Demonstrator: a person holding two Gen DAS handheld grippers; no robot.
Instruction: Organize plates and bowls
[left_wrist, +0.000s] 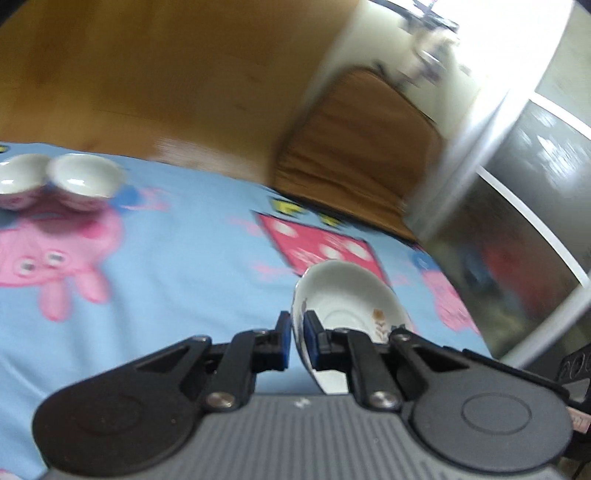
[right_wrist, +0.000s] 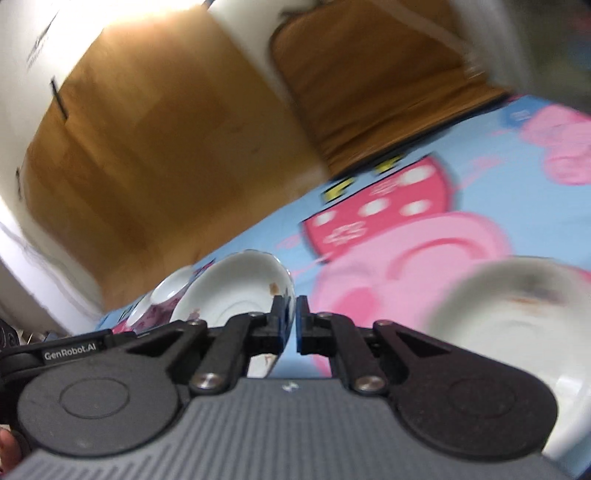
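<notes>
My left gripper (left_wrist: 297, 332) is shut on the rim of a small white plate (left_wrist: 351, 299) with a floral print, held tilted above the blue cartoon tablecloth (left_wrist: 177, 258). Two small white bowls (left_wrist: 83, 181) stand side by side at the far left of the cloth. My right gripper (right_wrist: 295, 319) is shut on the rim of another white plate (right_wrist: 236, 288), held tilted. Small patterned bowls (right_wrist: 162, 299) sit behind that plate. A third white plate (right_wrist: 517, 317) lies on the cloth to the right of the gripper. Both views are blurred.
A wooden floor (left_wrist: 166, 74) lies beyond the table's far edge. A chair with a brown cushion (left_wrist: 354, 147) stands at the far side. A metal and glass frame (left_wrist: 517, 221) rises at the right in the left wrist view.
</notes>
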